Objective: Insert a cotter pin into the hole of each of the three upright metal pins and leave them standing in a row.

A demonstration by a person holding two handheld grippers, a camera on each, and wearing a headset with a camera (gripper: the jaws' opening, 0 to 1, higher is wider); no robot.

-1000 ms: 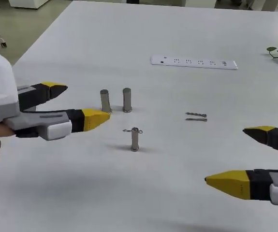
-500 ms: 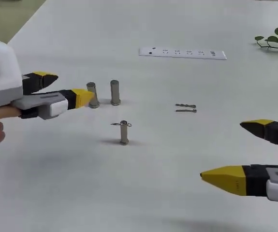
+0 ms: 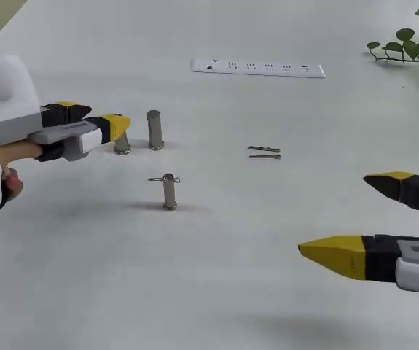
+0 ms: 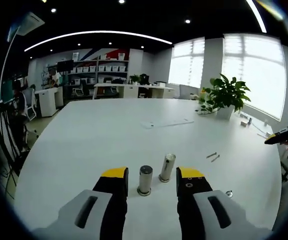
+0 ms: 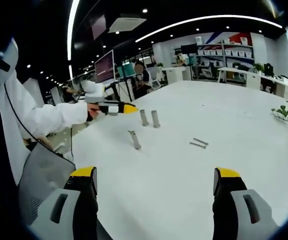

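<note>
Three upright metal pins stand on the white table. The near pin (image 3: 169, 192) has a cotter pin (image 3: 163, 179) through its top. Behind it stand two bare pins: one (image 3: 154, 130) in full view and one (image 3: 122, 144) partly hidden by a yellow fingertip. My left gripper (image 3: 98, 119) is open, and the left bare pin (image 4: 145, 180) sits just ahead of its jaws, the other (image 4: 167, 167) a little farther. Two loose cotter pins (image 3: 264, 152) lie to the right. My right gripper (image 3: 355, 219) hangs wide open at the near right, holding nothing.
A white power strip (image 3: 258, 68) lies at the back of the table. A green plant (image 3: 406, 44) sits at the far right. In the right gripper view, a white-sleeved arm (image 5: 48, 117) holds the left gripper (image 5: 114, 108) beside the pins.
The left gripper has closed in on the left bare pin, which now stands just ahead of its open jaws. The right gripper has kept its place. The head camera has shifted.
</note>
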